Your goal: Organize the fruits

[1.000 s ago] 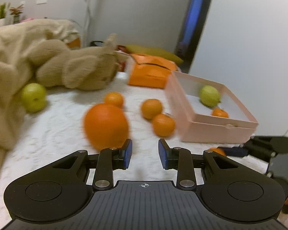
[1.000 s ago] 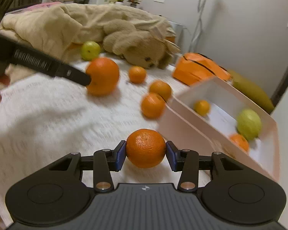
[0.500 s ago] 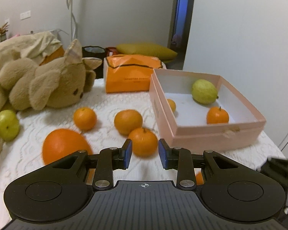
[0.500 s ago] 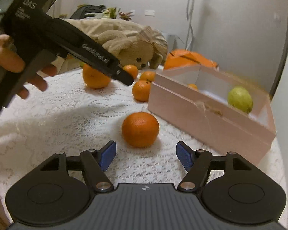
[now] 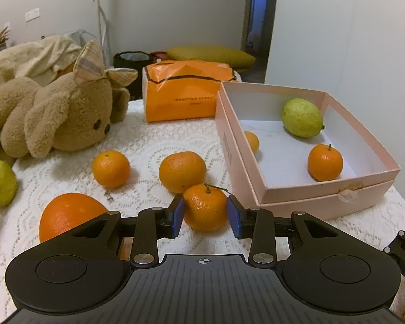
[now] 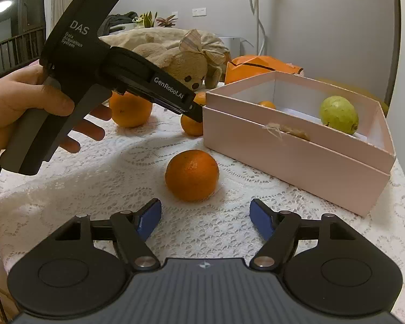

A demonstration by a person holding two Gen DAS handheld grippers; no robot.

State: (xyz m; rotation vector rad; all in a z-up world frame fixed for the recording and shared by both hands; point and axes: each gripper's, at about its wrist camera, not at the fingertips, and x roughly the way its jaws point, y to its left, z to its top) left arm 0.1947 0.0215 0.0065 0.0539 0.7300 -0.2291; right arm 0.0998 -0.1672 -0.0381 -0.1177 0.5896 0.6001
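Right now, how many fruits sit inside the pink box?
3: a green guava at the far side, one orange by the near wall, another orange by the left wall. Others may be hidden.

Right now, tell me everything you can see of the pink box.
The pink box is a shallow, open, rectangular carton, pale pink outside and white inside, apparently card, nested in a second pink tray, perhaps its lid. A scrap of twine clings to its near wall. It rests flat on the lace cloth, in front of an orange bag. Inside lie a green guava and two tangerines, at and.
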